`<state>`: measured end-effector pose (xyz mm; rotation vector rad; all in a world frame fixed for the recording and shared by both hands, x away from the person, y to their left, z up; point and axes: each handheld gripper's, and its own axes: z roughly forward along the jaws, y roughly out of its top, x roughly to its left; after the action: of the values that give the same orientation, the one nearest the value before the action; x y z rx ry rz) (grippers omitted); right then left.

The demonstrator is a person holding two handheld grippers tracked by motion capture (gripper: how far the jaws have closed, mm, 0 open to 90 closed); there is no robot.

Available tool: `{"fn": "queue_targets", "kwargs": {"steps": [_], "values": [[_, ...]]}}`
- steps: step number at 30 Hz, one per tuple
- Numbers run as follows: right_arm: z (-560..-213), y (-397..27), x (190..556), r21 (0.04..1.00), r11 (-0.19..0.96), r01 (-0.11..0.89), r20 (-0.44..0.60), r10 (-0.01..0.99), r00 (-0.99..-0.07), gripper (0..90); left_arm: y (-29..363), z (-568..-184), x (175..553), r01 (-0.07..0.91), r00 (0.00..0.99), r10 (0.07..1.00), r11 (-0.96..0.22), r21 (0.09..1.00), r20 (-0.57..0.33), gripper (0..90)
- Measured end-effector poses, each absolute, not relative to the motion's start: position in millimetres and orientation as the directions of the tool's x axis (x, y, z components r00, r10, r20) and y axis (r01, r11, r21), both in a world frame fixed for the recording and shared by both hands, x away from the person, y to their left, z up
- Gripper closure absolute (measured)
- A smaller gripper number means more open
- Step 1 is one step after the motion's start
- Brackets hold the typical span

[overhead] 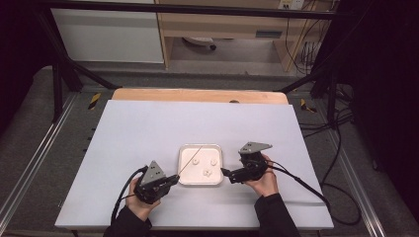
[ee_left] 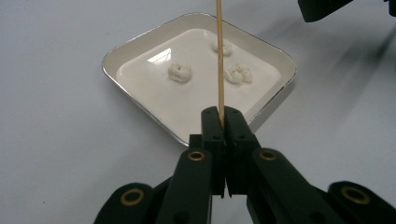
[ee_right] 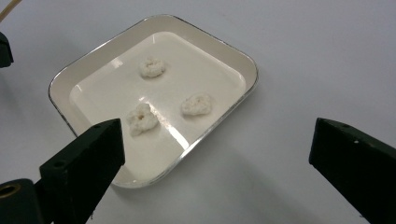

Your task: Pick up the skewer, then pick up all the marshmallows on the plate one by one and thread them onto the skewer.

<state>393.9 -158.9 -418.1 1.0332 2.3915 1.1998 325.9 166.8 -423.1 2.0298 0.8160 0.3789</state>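
left gripper (ee_left: 223,122) clamps skewer (ee_left: 219,60) | right gripper (ee_right: 217,163) agape | tray (ee_right: 84,70) (three lumps, perhaps dough)

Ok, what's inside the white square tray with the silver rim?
Three small white lumpy pieces lie apart on the floor of the white square tray. In the left gripper view, the thin wooden skewer crosses one piece, covering part of it.

three lumps (ee_right: 196,104) in a tray (overhead: 184,178) between two hand-held grippers on table (overhead: 138,128)
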Motion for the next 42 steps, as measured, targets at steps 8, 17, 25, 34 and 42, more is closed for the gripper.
{"fn": "queue_targets", "kwargs": {"steps": [8, 17, 25, 34, 42], "values": [[-419, -141, 405, 0.785, 0.405, 0.469, 0.070, 0.695, -0.716, 5.8, 170, -425, 327, 0.414, 0.733, 0.677, -0.373, 0.830, -0.061, 88.5], [-422, -124, 419, 0.781, 0.434, 0.449, 0.067, 0.657, -0.751, 20.7, 169, -426, 327, 0.415, 0.733, 0.677, -0.370, 0.831, -0.065, 88.4], [-434, -116, 427, 0.760, 0.490, 0.428, 0.041, 0.621, -0.783, 39.7, 168, -427, 328, 0.415, 0.733, 0.677, -0.370, 0.831, -0.065, 88.4], [-444, -113, 432, 0.730, 0.560, 0.391, -0.014, 0.584, -0.811, 56.2, 167, -428, 329, 0.417, 0.736, 0.674, -0.372, 0.829, -0.068, 88.4], [-448, -113, 436, 0.721, 0.575, 0.388, -0.007, 0.565, -0.825, 63.0, 166, -429, 329, 0.420, 0.739, 0.670, -0.376, 0.826, -0.071, 88.4]]}}
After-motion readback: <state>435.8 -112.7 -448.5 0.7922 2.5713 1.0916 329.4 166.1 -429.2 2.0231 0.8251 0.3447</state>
